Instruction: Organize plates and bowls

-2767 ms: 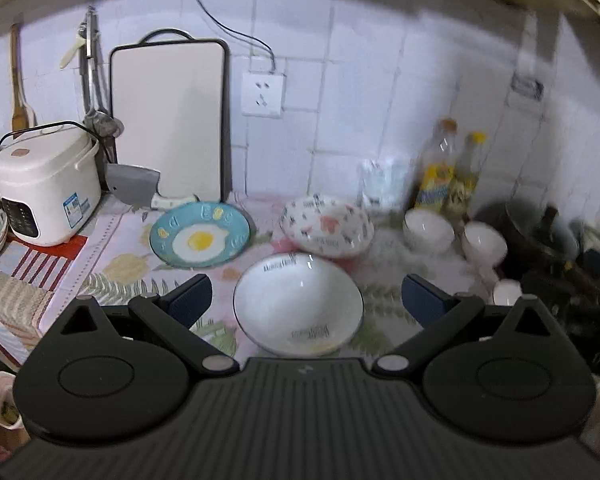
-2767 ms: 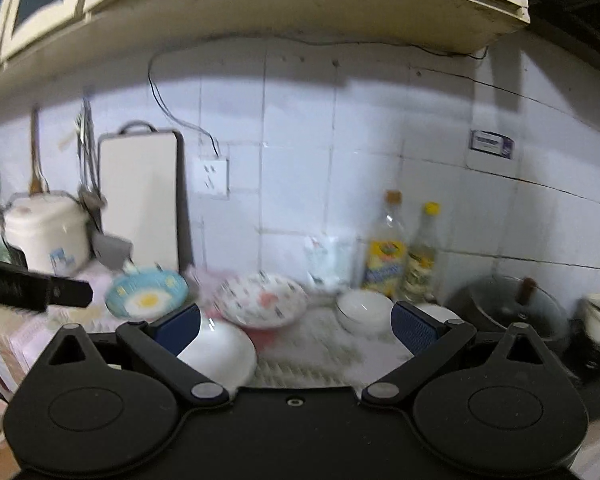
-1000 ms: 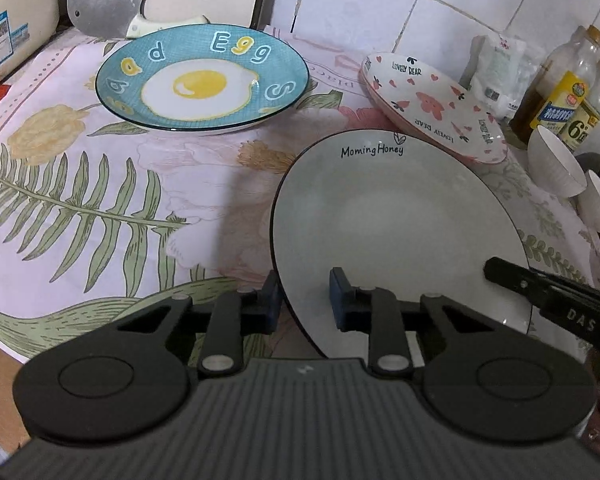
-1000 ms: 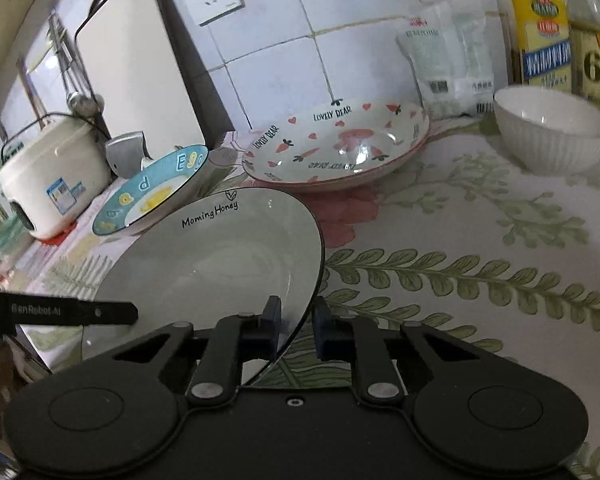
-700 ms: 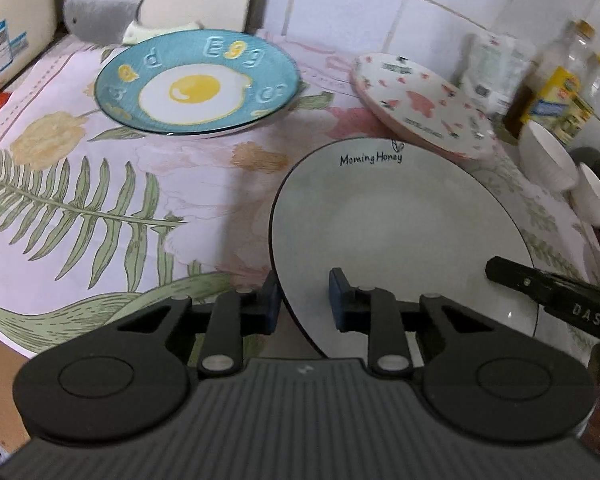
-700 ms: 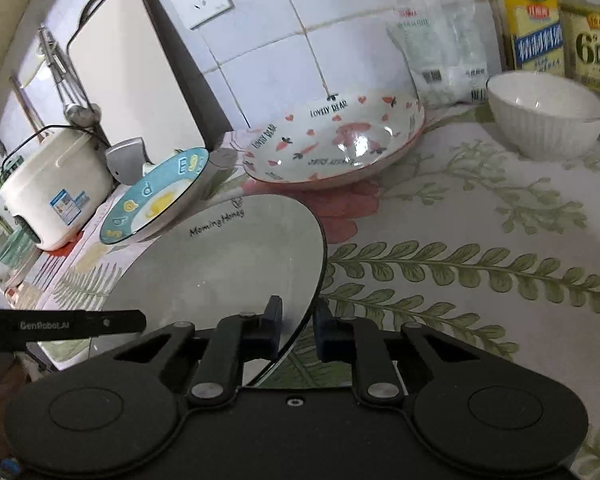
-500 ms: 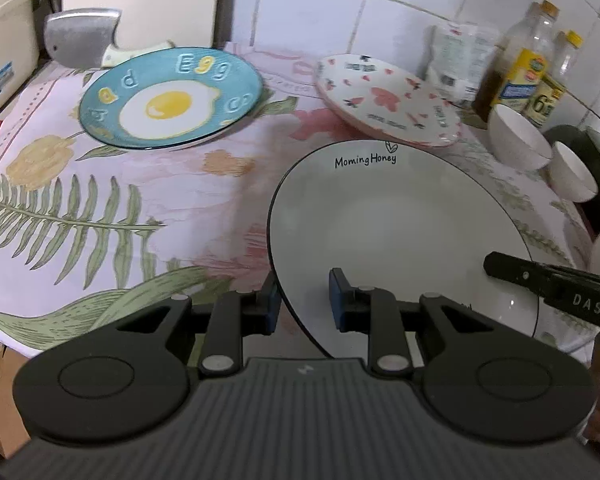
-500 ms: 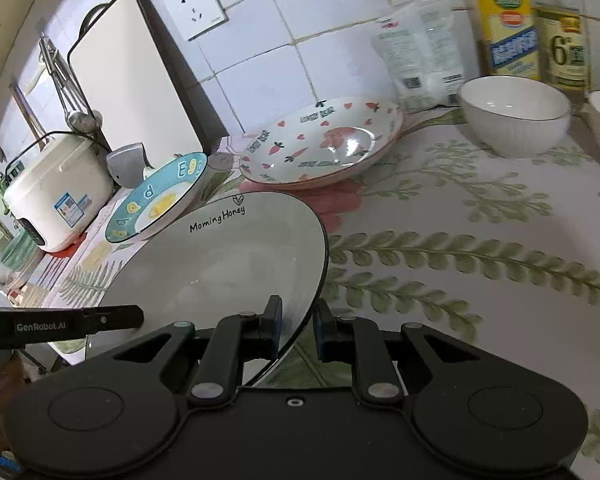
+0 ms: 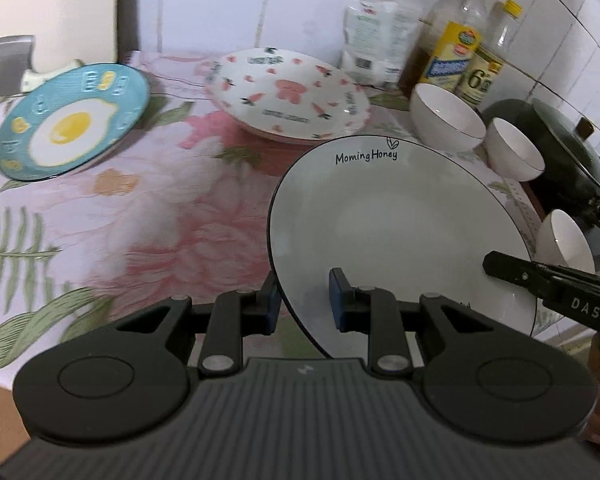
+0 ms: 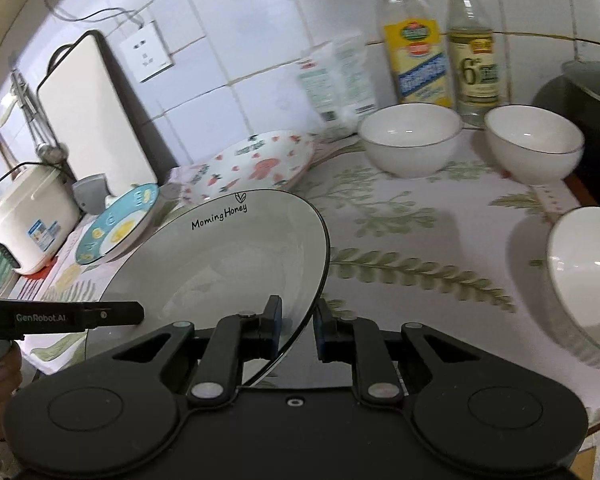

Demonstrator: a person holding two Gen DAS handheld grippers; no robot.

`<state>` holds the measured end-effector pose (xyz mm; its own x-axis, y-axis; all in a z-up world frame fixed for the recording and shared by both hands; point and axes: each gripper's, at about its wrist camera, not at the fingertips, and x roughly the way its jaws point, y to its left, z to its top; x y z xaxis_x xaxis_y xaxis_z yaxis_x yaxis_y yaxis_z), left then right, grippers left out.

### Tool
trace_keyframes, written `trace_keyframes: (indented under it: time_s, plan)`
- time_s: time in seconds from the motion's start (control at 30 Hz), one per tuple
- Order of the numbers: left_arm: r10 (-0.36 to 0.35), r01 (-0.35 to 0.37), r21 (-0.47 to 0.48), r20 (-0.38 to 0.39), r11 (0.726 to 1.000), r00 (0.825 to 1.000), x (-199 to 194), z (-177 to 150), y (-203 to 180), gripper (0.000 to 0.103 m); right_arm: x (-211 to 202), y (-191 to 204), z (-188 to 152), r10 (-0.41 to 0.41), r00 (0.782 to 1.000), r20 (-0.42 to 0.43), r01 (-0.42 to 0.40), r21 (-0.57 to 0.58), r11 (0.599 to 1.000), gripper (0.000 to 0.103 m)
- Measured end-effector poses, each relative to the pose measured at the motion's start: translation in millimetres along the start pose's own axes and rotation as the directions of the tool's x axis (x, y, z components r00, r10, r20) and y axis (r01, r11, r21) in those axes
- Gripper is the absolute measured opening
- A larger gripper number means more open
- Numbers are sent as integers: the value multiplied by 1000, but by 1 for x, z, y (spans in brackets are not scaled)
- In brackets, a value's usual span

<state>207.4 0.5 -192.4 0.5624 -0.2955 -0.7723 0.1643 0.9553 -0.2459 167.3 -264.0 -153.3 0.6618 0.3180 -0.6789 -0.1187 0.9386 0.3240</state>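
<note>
Both grippers hold one white "Morning Honey" plate above the counter. My left gripper is shut on its near left rim; my right gripper is shut on its near right rim. A blue fried-egg plate lies at the far left, and a white plate with pink hearts lies ahead of the held plate. Three white bowls stand on the right.
A floral cloth covers the counter. Oil bottles and a white bag stand by the tiled wall. A dark pot is at the far right. A rice cooker, cutting board and cleaver are on the left.
Both grippers closed on the white plate and lifted it off the cloth. They have carried it up and to the right, nearer the heart plate and bowls.
</note>
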Motion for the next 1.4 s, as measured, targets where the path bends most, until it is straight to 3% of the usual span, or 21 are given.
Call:
trace_keyframes:
  time_s: [0.43, 0.87, 1.03, 1.1, 1.4]
  plan:
    - [2, 0, 32, -68, 999, 998, 46, 11, -23, 23, 18, -38, -2, -57, 998, -22, 57, 11, 998, 21]
    - [25, -24, 13, -116, 1000, 993, 57, 9, -24, 23, 32, -41, -5, -99, 995, -34, 98, -42, 994, 23]
    - [34, -35, -4, -153, 999, 988, 56, 16, -23, 23, 31, -27, -4, -181, 983, -35, 177, -109, 978, 30]
    - [34, -34, 0, -157, 999, 987, 50, 20, -23, 24, 25, -17, -1, -198, 980, -29, 192, -145, 971, 44]
    - [13, -8, 31, -145, 999, 989, 9, 40, -26, 31, -12, 9, 32, -123, 992, -13, 121, -111, 986, 56]
